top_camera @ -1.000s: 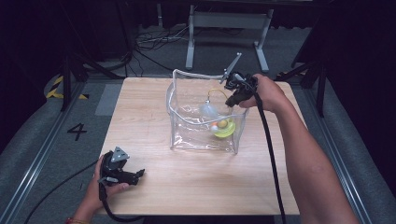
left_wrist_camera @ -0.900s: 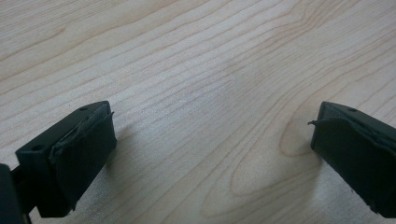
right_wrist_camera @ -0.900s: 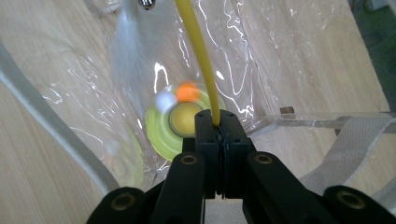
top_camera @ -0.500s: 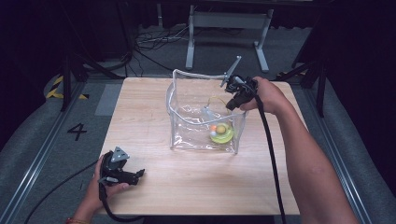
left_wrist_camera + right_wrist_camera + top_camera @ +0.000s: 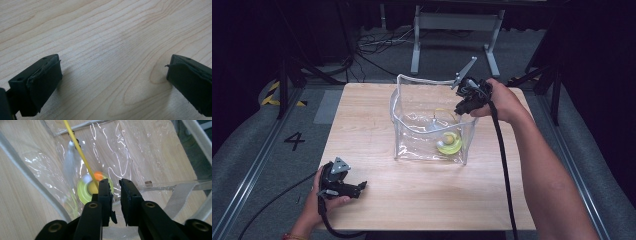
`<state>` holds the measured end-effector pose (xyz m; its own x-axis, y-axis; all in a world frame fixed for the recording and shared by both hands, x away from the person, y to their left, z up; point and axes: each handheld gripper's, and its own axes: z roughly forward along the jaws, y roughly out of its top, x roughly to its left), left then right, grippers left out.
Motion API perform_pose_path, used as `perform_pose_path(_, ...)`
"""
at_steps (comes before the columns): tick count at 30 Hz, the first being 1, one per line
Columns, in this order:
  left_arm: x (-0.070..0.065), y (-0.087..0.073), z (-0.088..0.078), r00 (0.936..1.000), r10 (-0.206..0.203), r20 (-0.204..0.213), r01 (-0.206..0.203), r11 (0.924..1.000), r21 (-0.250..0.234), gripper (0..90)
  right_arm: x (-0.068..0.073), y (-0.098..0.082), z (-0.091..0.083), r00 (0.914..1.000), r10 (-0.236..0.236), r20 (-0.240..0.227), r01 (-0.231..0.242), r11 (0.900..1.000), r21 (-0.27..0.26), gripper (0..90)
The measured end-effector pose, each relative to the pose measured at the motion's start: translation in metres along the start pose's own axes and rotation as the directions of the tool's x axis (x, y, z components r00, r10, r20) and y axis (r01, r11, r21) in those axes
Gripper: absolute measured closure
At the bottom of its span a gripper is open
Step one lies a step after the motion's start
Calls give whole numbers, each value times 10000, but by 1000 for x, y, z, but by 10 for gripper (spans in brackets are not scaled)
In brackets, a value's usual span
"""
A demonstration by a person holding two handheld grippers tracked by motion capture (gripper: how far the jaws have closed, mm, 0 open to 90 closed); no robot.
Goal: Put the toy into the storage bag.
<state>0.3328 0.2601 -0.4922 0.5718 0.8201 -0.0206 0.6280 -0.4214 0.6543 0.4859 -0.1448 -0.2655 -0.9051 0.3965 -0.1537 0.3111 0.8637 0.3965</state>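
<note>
Resting at the lower left of the high view, the left gripper (image 5: 343, 184) sits on the wooden table (image 5: 422, 200) in the person's left hand (image 5: 314, 212); its own view shows the jaws standing wide apart over bare wood grain, with nothing between them.

Farther up, near the middle of the frame, stands one clear plastic bag (image 5: 429, 125) with a pale rim, its mouth open upward. At its bottom, toward the lower right corner of the bag, lies the toy (image 5: 449, 144): one yellow-green disc with an orange spot, one thin yellow stick (image 5: 79, 150) rising from it, and one white feathery tuft (image 5: 68, 161) beside the stick.

At the upper right rim of the bag the right gripper (image 5: 467, 102) points down into the opening. In its own view its jaws have just been opening and stand a narrow gap apart, the gap empty, the disc (image 5: 86, 190) below and just left of the tips.

The step in hand looks like a release into the bag. To finish it well, I judge the jaws should part a little more before the right hand (image 5: 502, 100) lifts straight up, clear of the stick and rim, so the bag does not tip.
</note>
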Motion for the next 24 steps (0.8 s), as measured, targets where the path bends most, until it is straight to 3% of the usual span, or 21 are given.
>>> perform_pose_path(9, 0, 0, 0, 10000, -20, -1, 20, 10000, 6, 2, 1, -11, -19, 9962, 285, 819, -225, 9970, -741, 726)
perform_pose_path(14, 0, 0, 0, 10000, -18, -3, 18, 10000, 8, 2, 4, -22, -33, 9932, 590, 998, -456, 9902, -1318, 700)
perform_pose_path(19, 0, 0, 0, 10000, -10, -13, 10, 10000, -2, 2, 8, -36, -46, 9895, 684, 1274, -453, 9833, -1762, 601)
perform_pose_path(24, 0, 0, 0, 10000, -20, -3, 20, 10000, 6, 2, 12, -51, -53, 9836, 907, 1556, -606, 9802, -1884, 501)
